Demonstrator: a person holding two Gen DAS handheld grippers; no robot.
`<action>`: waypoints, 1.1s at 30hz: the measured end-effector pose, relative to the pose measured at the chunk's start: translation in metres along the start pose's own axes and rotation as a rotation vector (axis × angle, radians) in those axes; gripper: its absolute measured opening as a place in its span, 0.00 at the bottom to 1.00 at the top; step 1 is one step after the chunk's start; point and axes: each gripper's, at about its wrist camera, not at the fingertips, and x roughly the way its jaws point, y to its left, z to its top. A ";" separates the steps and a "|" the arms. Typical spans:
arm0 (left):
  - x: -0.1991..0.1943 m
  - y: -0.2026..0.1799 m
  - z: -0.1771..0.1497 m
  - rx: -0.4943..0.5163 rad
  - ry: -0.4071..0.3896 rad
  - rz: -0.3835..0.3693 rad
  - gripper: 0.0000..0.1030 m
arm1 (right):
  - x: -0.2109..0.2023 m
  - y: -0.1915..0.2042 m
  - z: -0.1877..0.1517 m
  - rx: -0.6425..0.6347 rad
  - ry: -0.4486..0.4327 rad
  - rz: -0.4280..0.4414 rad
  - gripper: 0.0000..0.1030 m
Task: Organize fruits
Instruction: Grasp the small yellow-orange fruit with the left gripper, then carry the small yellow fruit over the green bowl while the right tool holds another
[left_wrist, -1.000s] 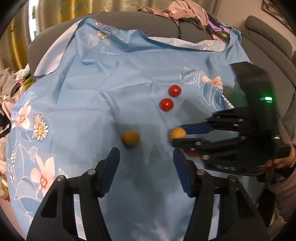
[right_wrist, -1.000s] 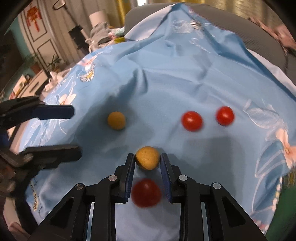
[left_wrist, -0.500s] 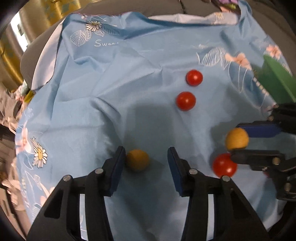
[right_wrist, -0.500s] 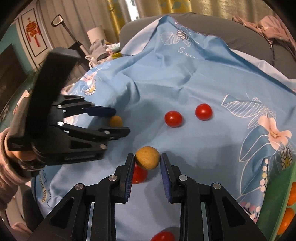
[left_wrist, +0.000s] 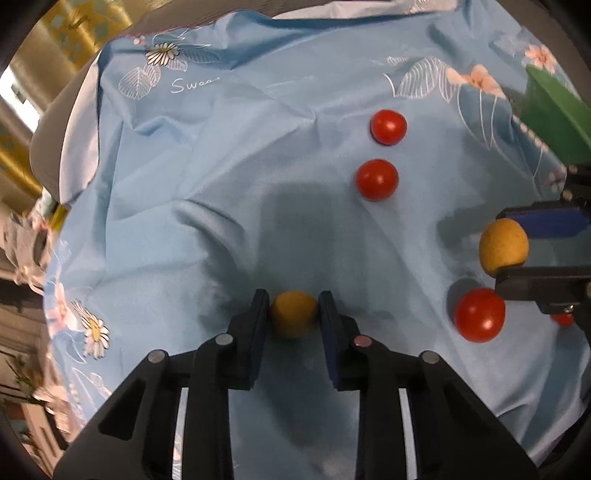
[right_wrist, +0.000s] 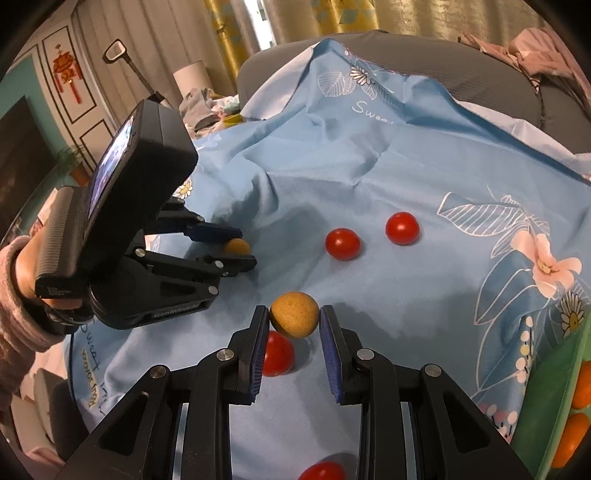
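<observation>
Two yellow fruits (right_wrist: 294, 319), perhaps four tomatoes (right_wrist: 342, 243)

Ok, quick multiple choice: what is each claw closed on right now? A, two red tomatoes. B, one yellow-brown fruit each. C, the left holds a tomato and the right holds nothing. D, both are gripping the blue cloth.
B: the left claw pinches a yellow-brown fruit, the right claw pinches another yellow-brown fruit, and the red tomatoes lie loose on the blue cloth.
</observation>
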 end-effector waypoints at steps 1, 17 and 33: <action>-0.001 0.003 -0.001 -0.023 -0.006 -0.014 0.26 | -0.001 0.000 0.000 0.000 -0.003 0.001 0.29; -0.055 -0.025 -0.021 -0.190 -0.142 -0.143 0.26 | -0.029 0.000 -0.013 0.058 -0.048 -0.021 0.29; -0.100 -0.069 -0.042 -0.204 -0.187 -0.251 0.26 | -0.082 0.002 -0.047 0.115 -0.115 -0.039 0.29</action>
